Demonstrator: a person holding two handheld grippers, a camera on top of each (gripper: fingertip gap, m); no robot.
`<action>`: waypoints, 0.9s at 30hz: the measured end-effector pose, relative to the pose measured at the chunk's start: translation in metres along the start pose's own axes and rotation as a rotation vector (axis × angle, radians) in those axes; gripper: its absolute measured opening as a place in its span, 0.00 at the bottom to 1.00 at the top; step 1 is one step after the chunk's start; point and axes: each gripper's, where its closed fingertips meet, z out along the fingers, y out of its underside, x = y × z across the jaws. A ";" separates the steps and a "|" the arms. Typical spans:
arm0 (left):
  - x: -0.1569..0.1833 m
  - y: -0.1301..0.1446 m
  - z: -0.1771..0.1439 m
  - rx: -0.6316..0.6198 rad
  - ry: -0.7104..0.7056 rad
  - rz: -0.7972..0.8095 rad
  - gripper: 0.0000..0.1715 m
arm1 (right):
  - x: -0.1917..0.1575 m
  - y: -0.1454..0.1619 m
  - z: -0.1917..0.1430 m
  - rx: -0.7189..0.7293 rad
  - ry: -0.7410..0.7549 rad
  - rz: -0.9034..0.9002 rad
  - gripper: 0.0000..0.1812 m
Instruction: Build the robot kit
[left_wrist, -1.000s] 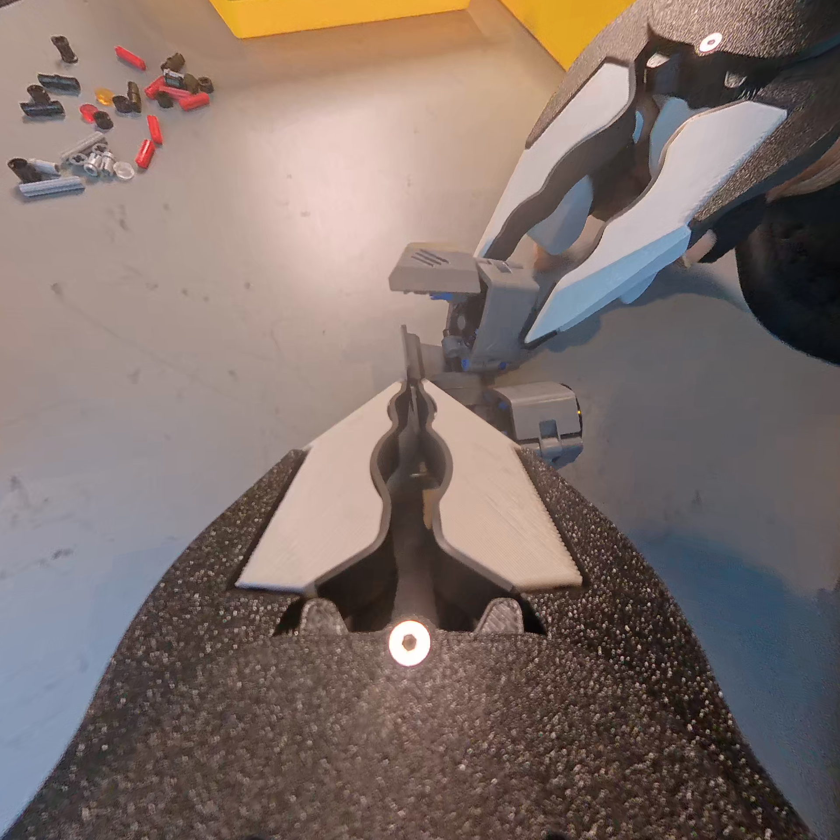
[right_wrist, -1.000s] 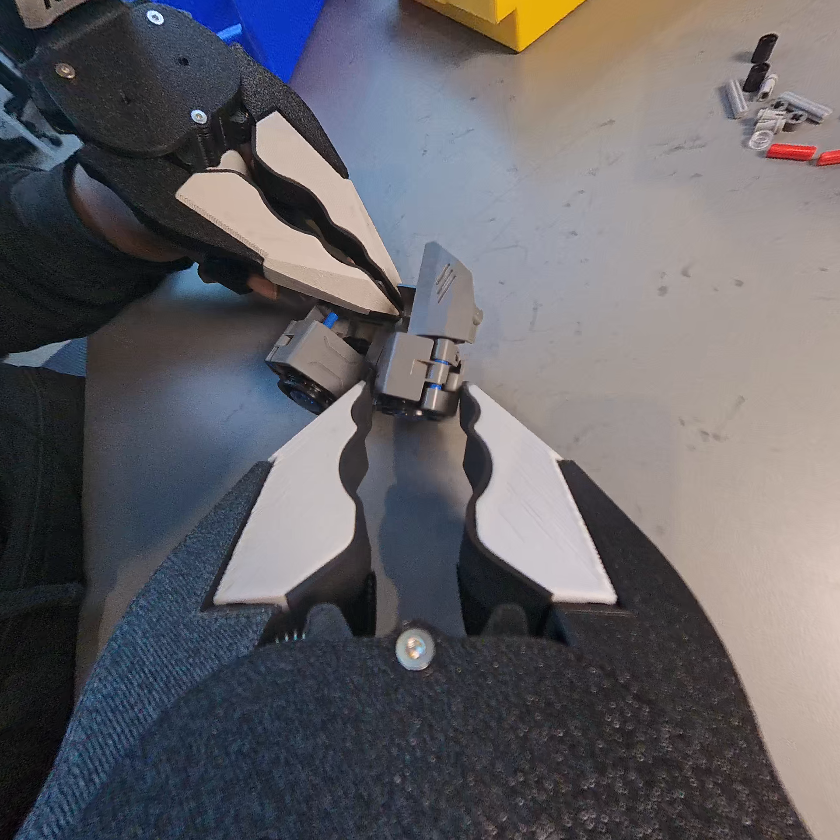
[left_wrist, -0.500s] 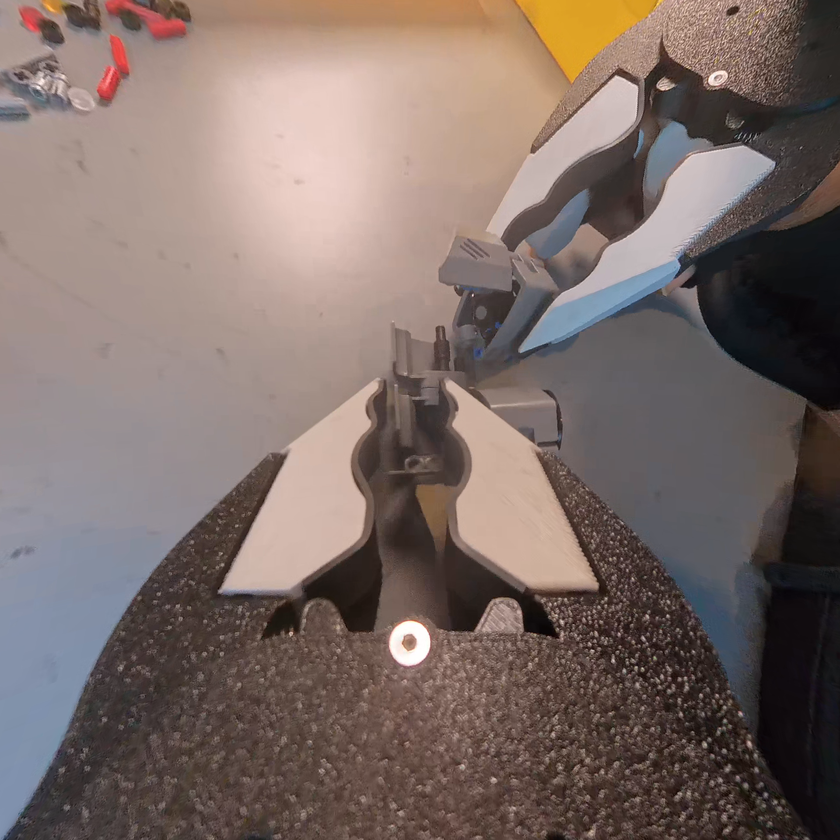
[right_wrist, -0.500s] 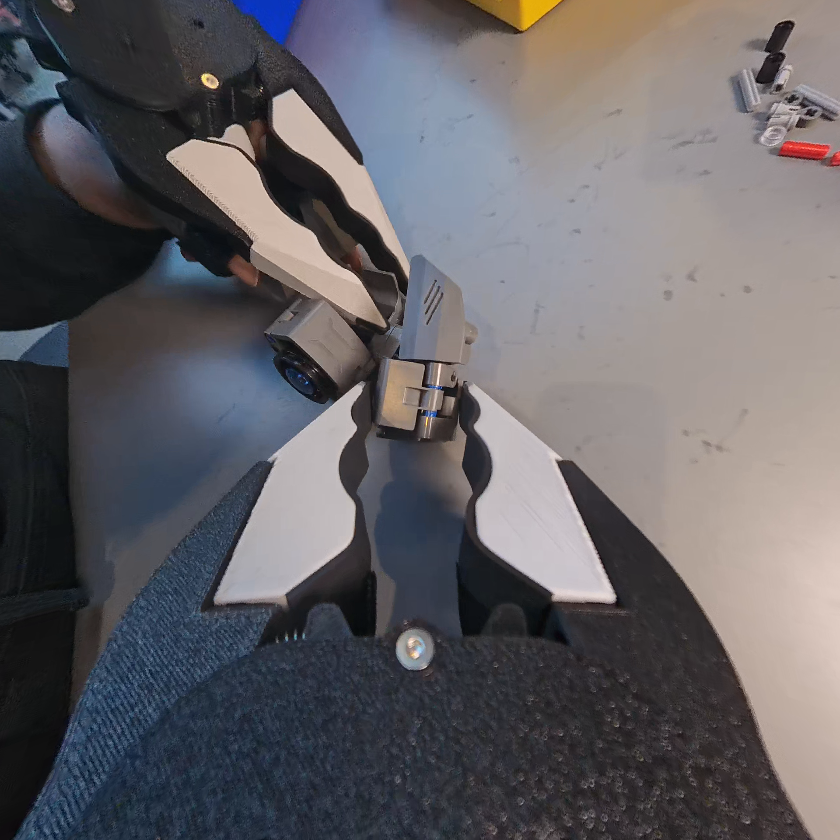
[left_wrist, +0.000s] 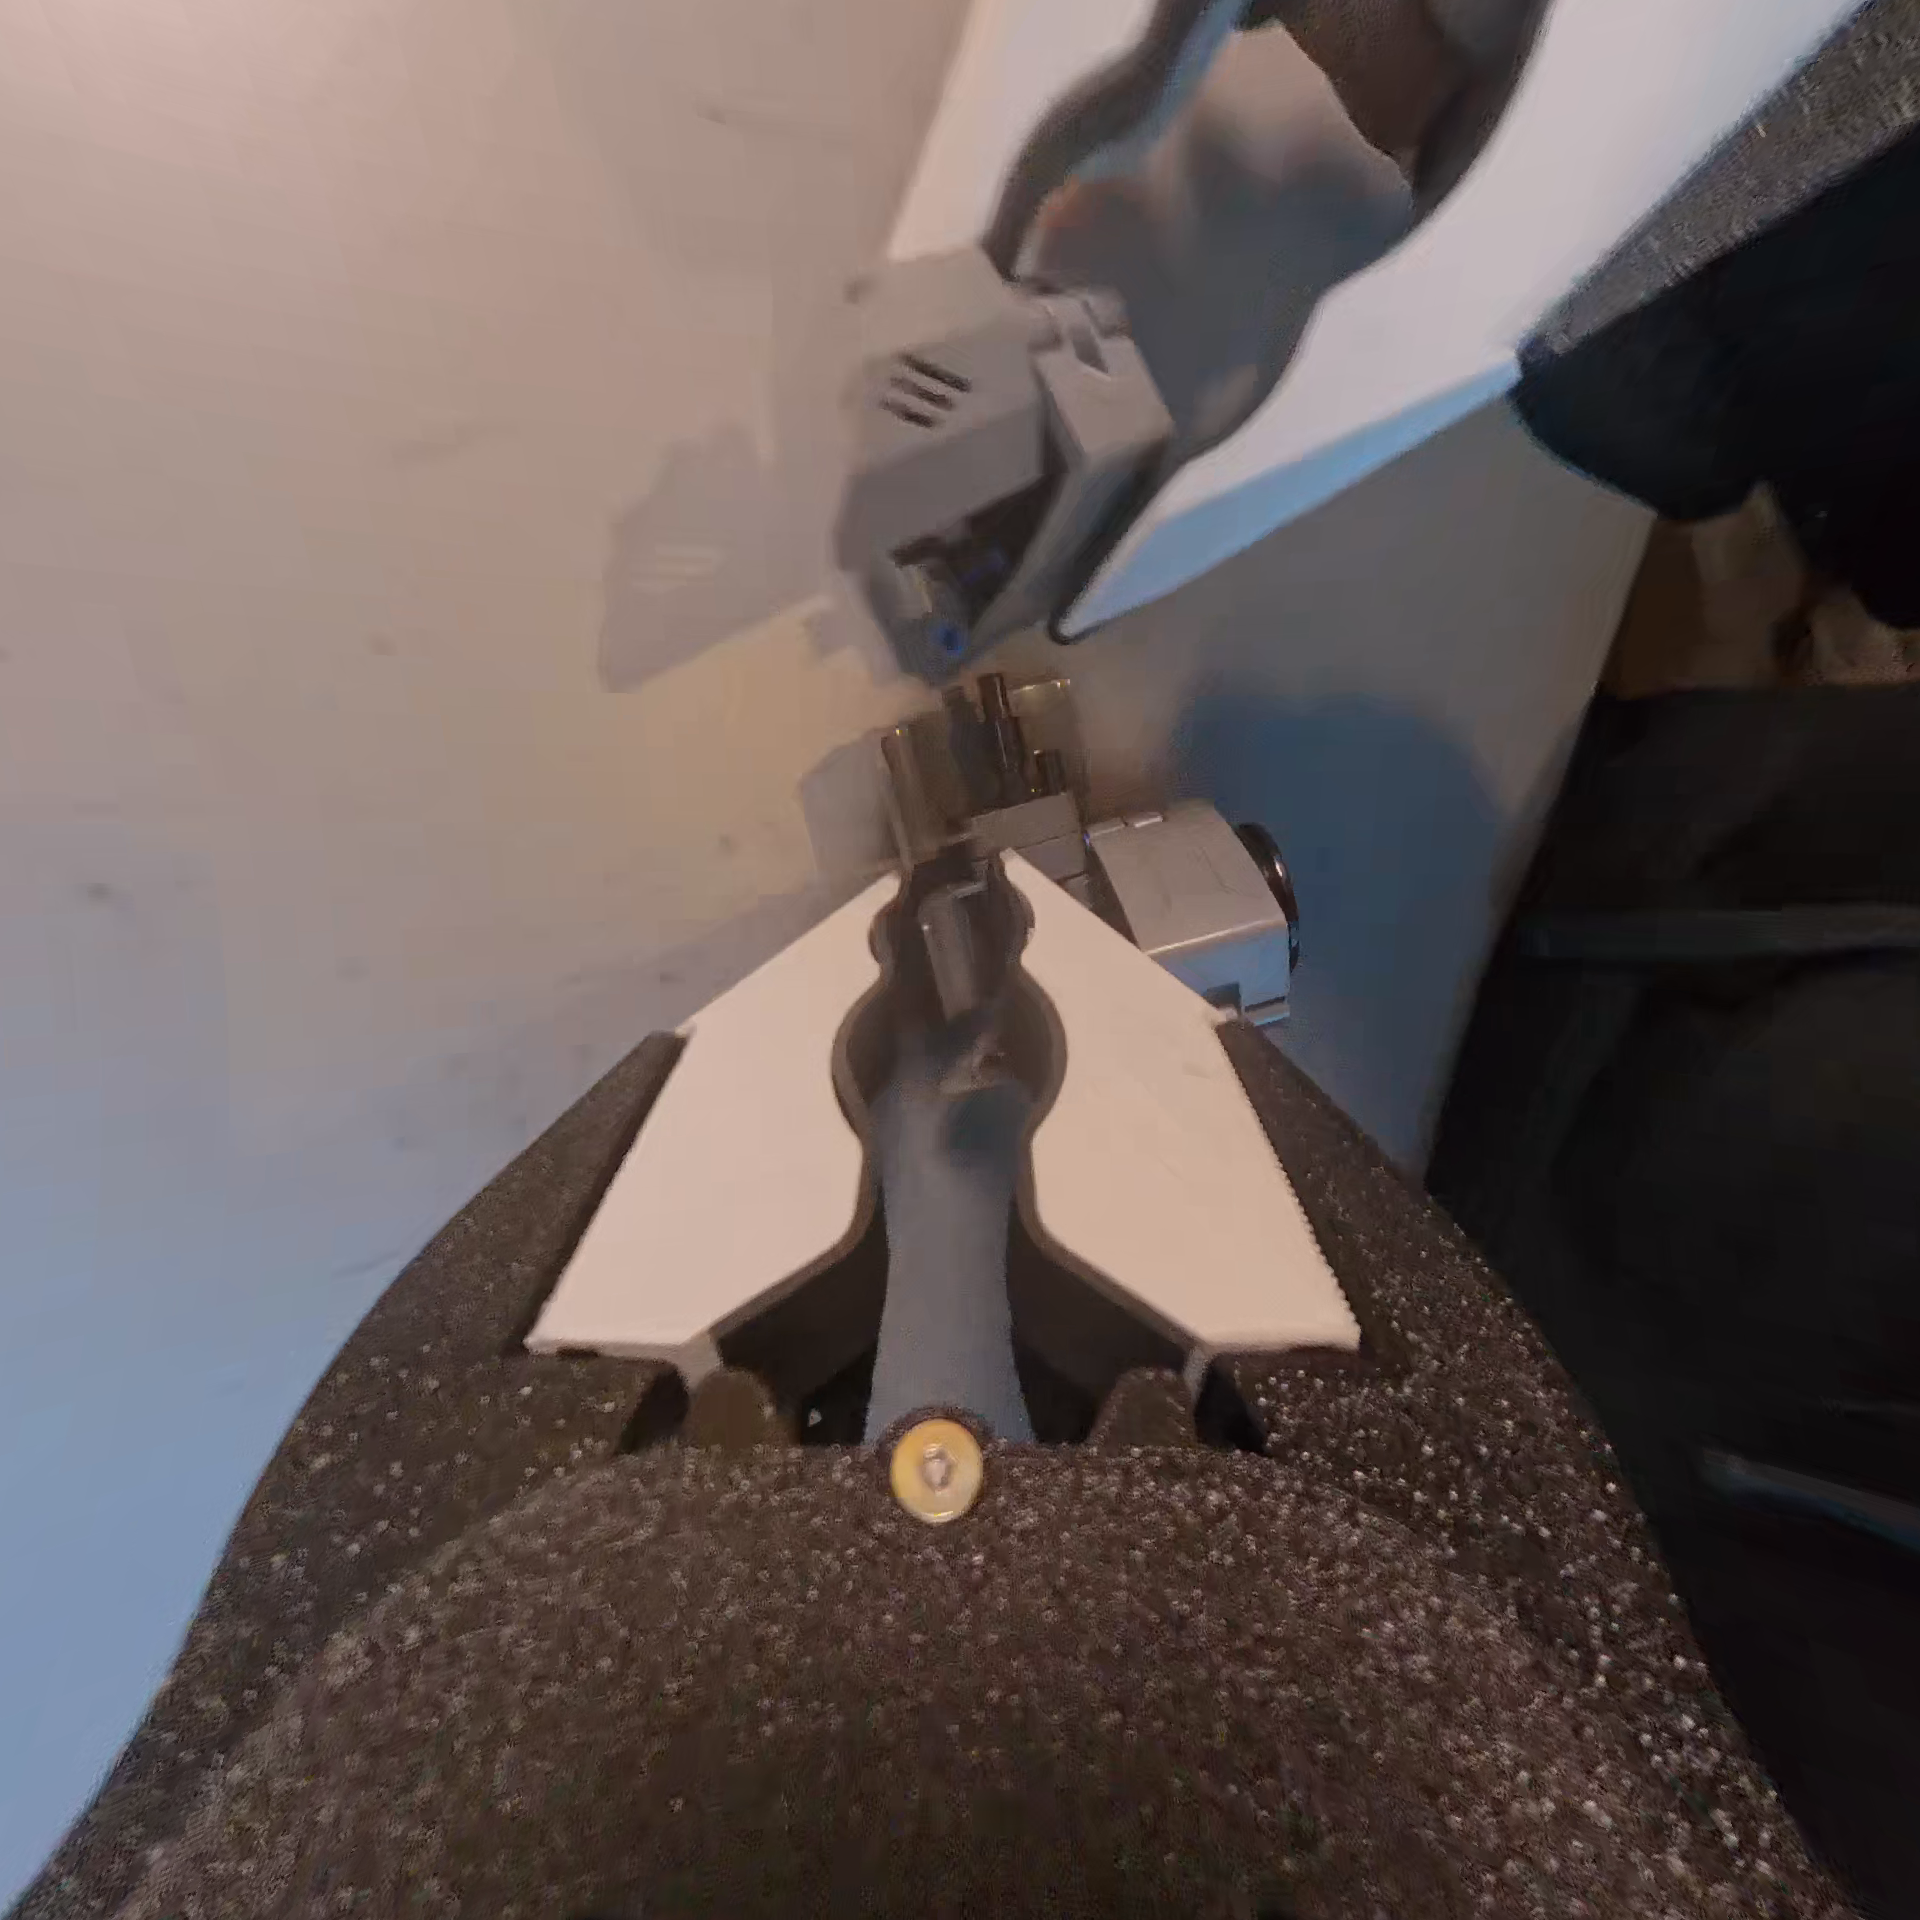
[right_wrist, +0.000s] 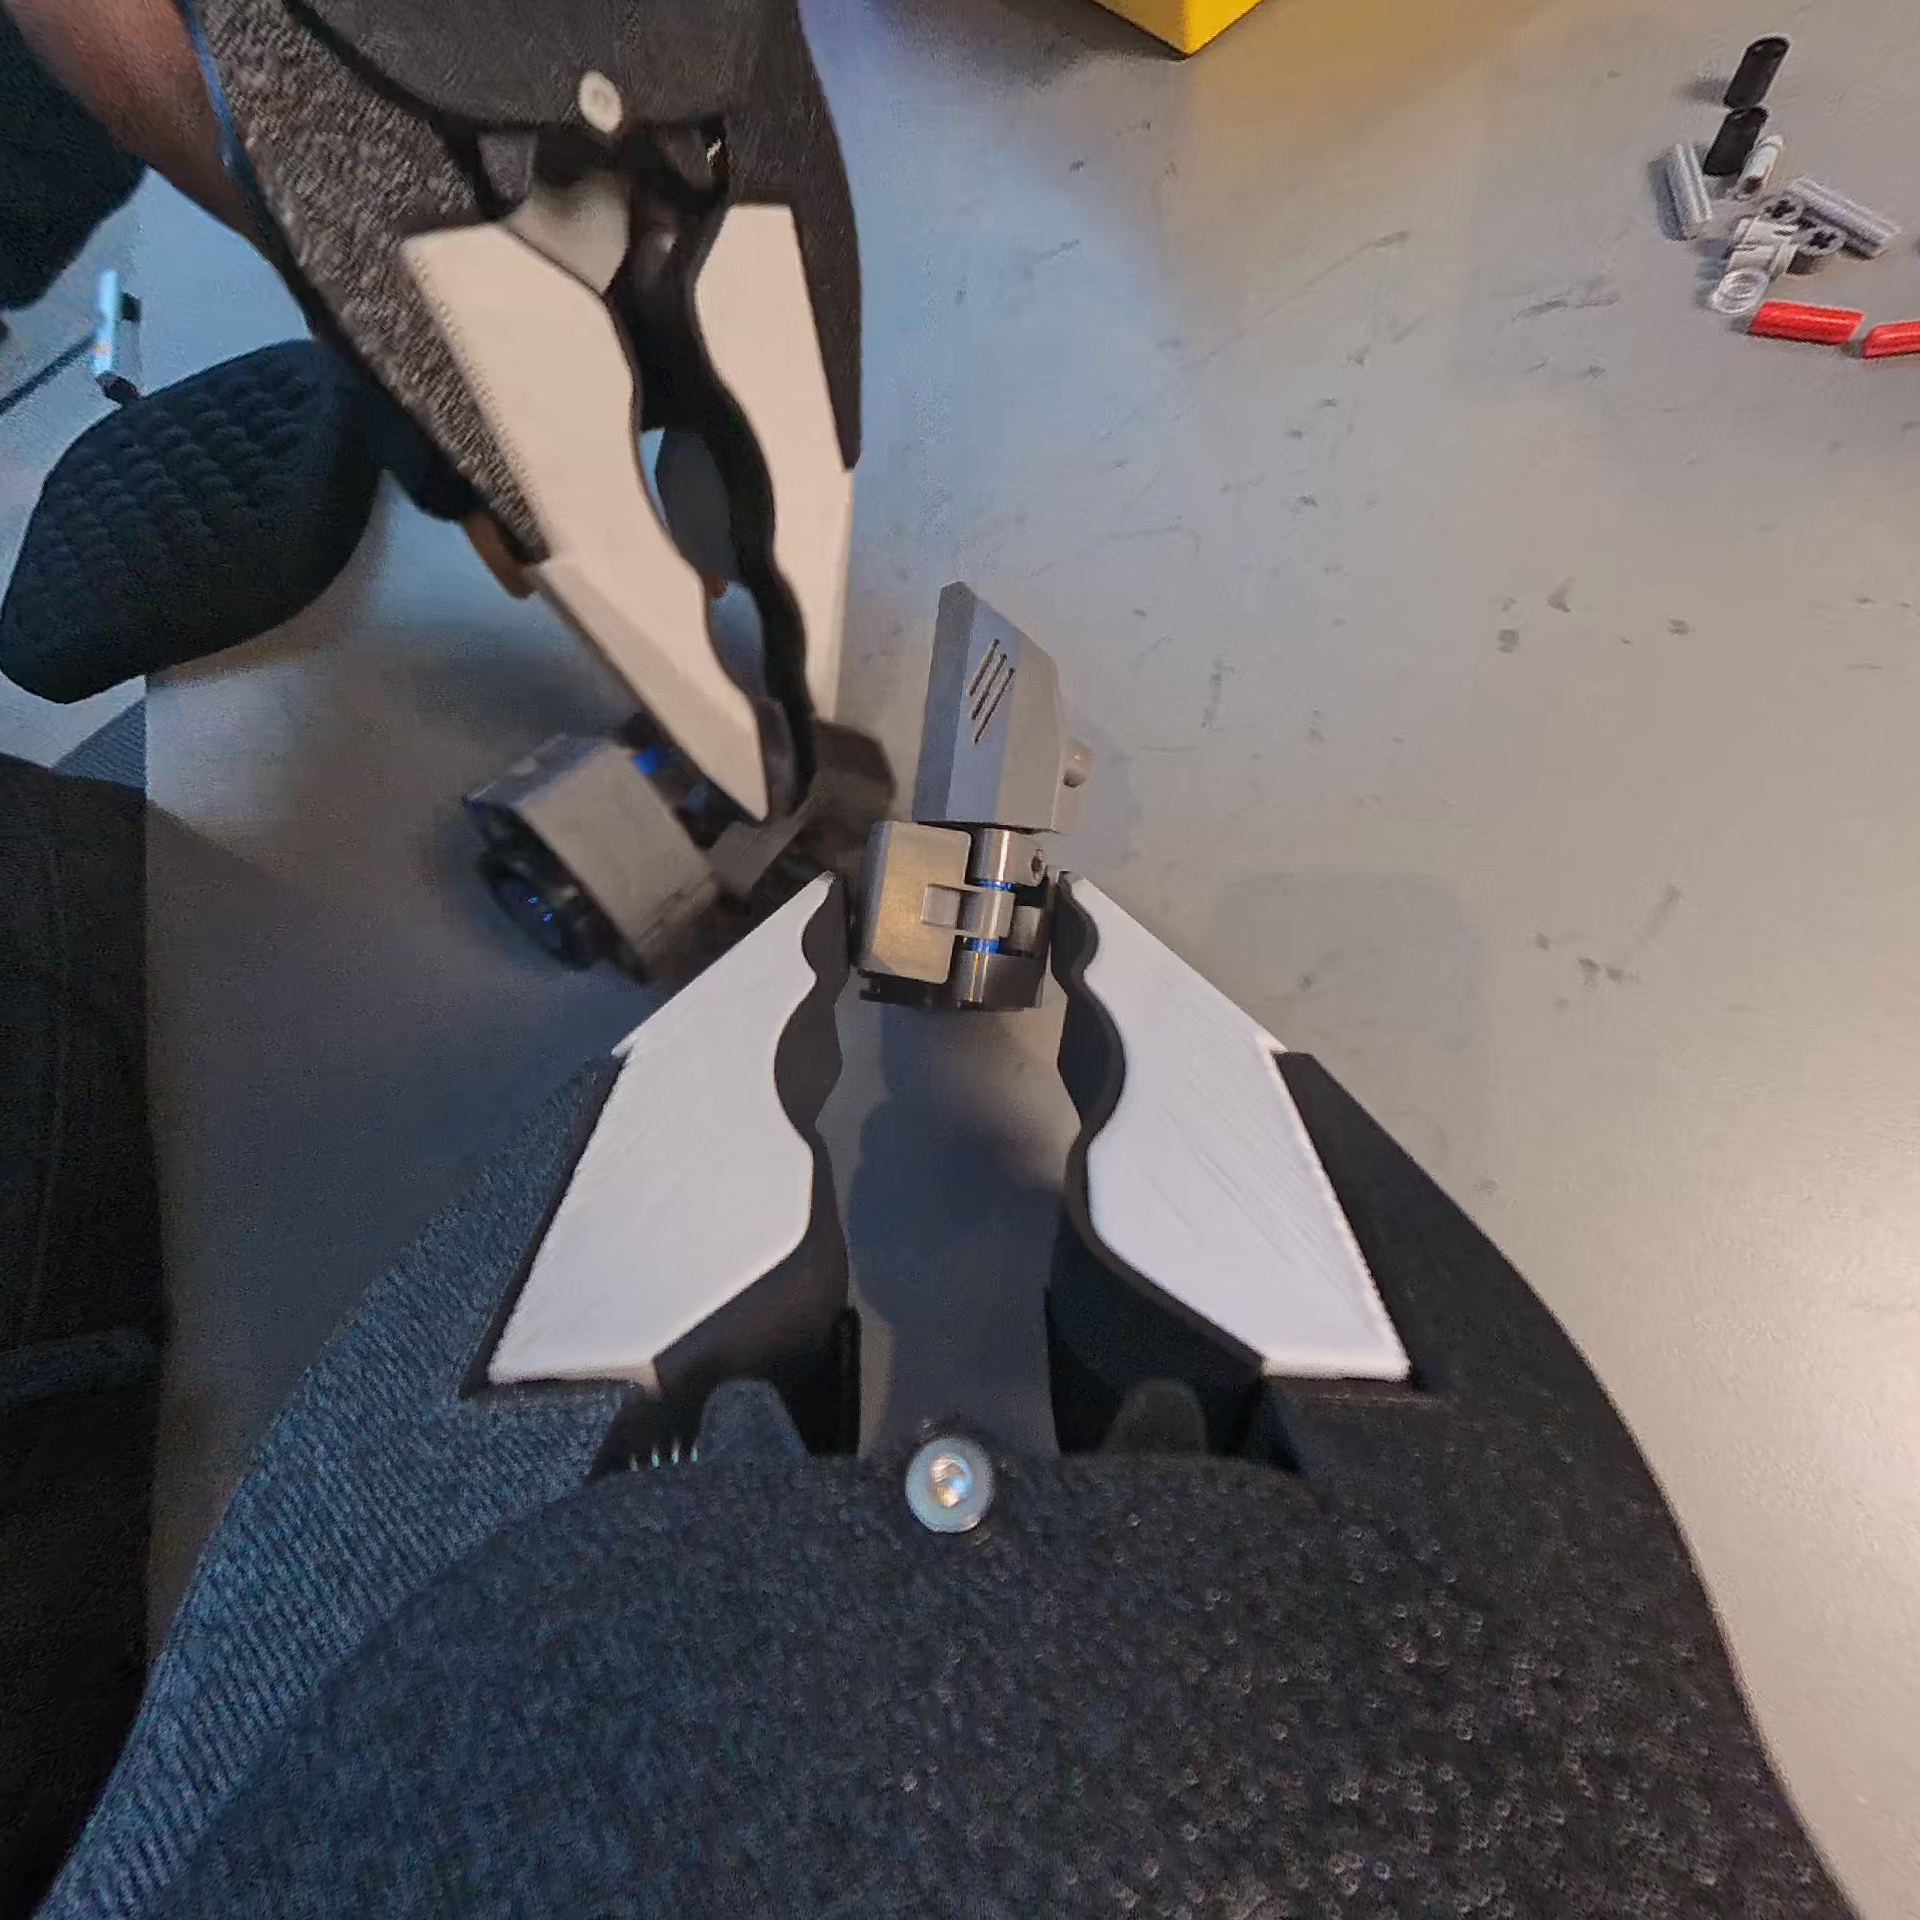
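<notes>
- Right tongs (right_wrist: 945, 883) clamp a grey hinged block piece (right_wrist: 951, 909), lifting it off the grey surface (right_wrist: 1455, 831).
- Left tongs (left_wrist: 961, 883), nearly closed, pinch the wheeled grey part (left_wrist: 1195, 883) just beside it, bracing it.

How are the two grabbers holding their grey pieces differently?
The left gripper's jaws are nearly together, pinching a thin part of the grey wheeled piece. The right gripper's jaws sit wide apart, clamping the blocky grey slatted piece. The left's piece has a round black end and the right's has slits. Both grippers have white fingers.
</notes>
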 end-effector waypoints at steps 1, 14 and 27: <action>0.006 0.000 0.003 0.006 -0.008 0.049 0.07 | 0.001 0.000 -0.001 0.000 0.002 0.000 0.20; -0.033 -0.030 -0.062 0.396 -0.763 0.306 0.00 | 0.000 -0.029 -0.020 0.142 0.049 -0.007 0.20; -0.039 -0.038 -0.051 0.435 -0.861 0.209 0.00 | 0.005 -0.027 0.005 0.127 0.128 0.019 0.19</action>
